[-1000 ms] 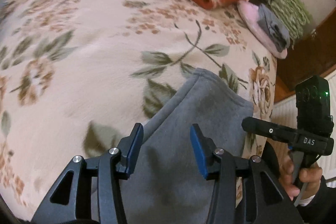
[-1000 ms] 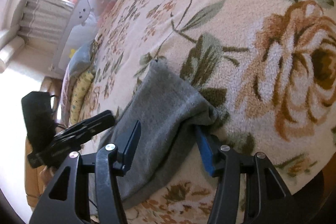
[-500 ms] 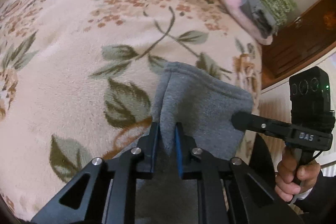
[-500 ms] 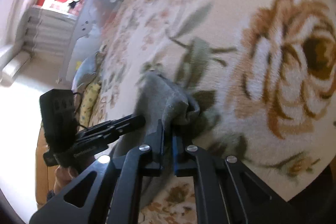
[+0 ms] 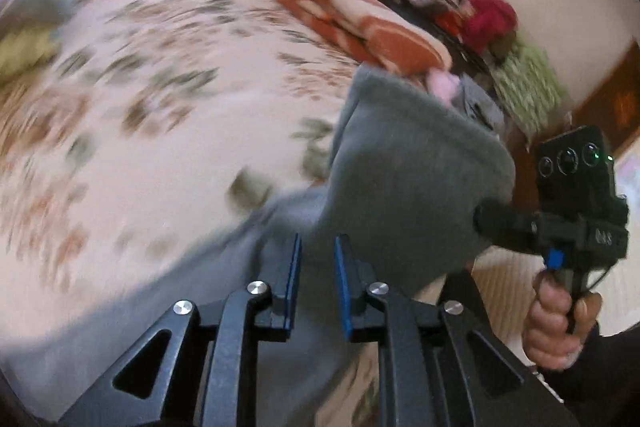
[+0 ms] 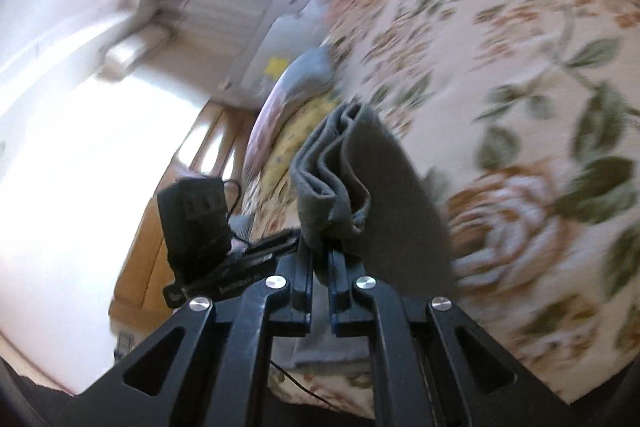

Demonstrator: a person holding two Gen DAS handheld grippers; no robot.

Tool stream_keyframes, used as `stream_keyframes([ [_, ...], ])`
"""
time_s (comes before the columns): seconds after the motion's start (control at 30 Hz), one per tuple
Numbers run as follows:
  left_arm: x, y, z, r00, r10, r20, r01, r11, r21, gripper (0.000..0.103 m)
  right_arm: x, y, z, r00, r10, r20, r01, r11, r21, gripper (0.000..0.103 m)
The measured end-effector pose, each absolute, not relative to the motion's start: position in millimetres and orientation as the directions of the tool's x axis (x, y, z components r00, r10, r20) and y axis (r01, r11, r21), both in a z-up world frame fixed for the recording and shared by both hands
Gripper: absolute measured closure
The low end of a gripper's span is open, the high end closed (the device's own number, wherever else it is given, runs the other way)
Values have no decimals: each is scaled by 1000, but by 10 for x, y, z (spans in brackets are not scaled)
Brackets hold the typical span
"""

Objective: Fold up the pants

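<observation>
The grey pants (image 5: pixel 408 167) have one end lifted off the floral bed cover (image 5: pixel 160 127). My left gripper (image 5: pixel 318 243) has grey cloth pinched between its blue pads, though its jaws are opening slightly. At the right of the left wrist view, the right gripper (image 5: pixel 492 219) bites the same lifted edge, held by a person's hand (image 5: pixel 556 319). In the right wrist view the right gripper (image 6: pixel 320 251) is shut on a bunched fold of the pants (image 6: pixel 360 179). The left gripper (image 6: pixel 248 251) shows just to its left. The rest of the pants trails down onto the bed.
A folded orange and cream blanket (image 5: pixel 360 23) lies at the far side of the bed. Beyond it are piled clothes (image 5: pixel 492 15) and a green knit (image 5: pixel 524 83). A grey cushion (image 6: pixel 308 71) lies at the bed's edge, with wooden floor (image 6: pixel 152 259) below.
Both grippers went from open around the flat pants end to pinching it. They then lifted it off the bed and carried it over the cover; both views are blurred by motion.
</observation>
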State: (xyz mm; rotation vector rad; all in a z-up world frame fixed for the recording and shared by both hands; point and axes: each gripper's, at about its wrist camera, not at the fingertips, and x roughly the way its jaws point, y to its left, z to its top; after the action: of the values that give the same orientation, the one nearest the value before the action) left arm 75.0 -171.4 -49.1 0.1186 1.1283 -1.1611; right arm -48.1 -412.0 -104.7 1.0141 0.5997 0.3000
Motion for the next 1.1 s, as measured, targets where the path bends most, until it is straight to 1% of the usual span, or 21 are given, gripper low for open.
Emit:
stream_keyframes([
  [0.07,713,-1305,-616,-19,-654,-756,714,521,-468,84,-388,-3866,-1023,771,544,-330,4,514,858,96],
  [0.17,618,-744,-863,19,-631,-776,624,614,-484,84,-252,-3472,-1066,715,600,-359,-26,536,844,96],
  [0.23,556,-365,-985,50,-636,-770,542,665,-514,84,-159,-3180,-1142,667,637,-388,-47,556,830,96],
  [0.3,497,11,-1043,97,-638,-764,467,707,-531,84,-79,-2951,-1227,626,664,-408,-62,564,823,96],
  [0.43,414,509,-1066,172,-639,-749,362,749,-555,84,107,-2562,-1433,544,709,-450,-78,576,814,96],
  [0.6,406,846,-1106,236,-617,-751,287,783,-552,84,277,-2008,-1680,404,757,-513,-132,603,787,96],
  [0.67,441,895,-1086,249,-621,-743,278,781,-560,84,312,-1814,-1803,350,736,-579,-149,654,741,92],
  [0.73,462,925,-1051,267,-618,-740,275,784,-556,82,341,-1761,-1870,325,709,-626,-137,690,710,89],
  [0.77,472,931,-1027,271,-626,-732,278,778,-563,82,366,-1772,-1878,314,708,-632,-133,692,710,88],
  [0.87,471,892,-954,269,-648,-713,301,759,-577,79,281,-1917,-1681,316,754,-575,-167,641,749,86],
  [0.9,469,807,-907,262,-663,-701,322,745,-584,78,242,-2018,-1531,339,766,-546,-194,625,756,80],
  [0.93,466,749,-870,255,-674,-693,341,733,-588,77,216,-2083,-1439,355,772,-527,-209,615,760,67],
  [0.97,458,716,-842,249,-683,-687,356,724,-591,75,183,-2153,-1341,377,771,-513,-221,613,759,59],
  [1.0,451,638,-814,238,-693,-681,377,712,-593,71,158,-2273,-1228,417,759,-500,-230,620,750,46],
  [1.07,436,470,-806,220,-699,-680,408,700,-586,67,122,-2530,-1098,513,702,-495,-216,663,717,45],
  [1.1,440,366,-828,210,-697,-686,420,698,-581,67,130,-2629,-1083,541,664,-516,-192,695,693,45],
])
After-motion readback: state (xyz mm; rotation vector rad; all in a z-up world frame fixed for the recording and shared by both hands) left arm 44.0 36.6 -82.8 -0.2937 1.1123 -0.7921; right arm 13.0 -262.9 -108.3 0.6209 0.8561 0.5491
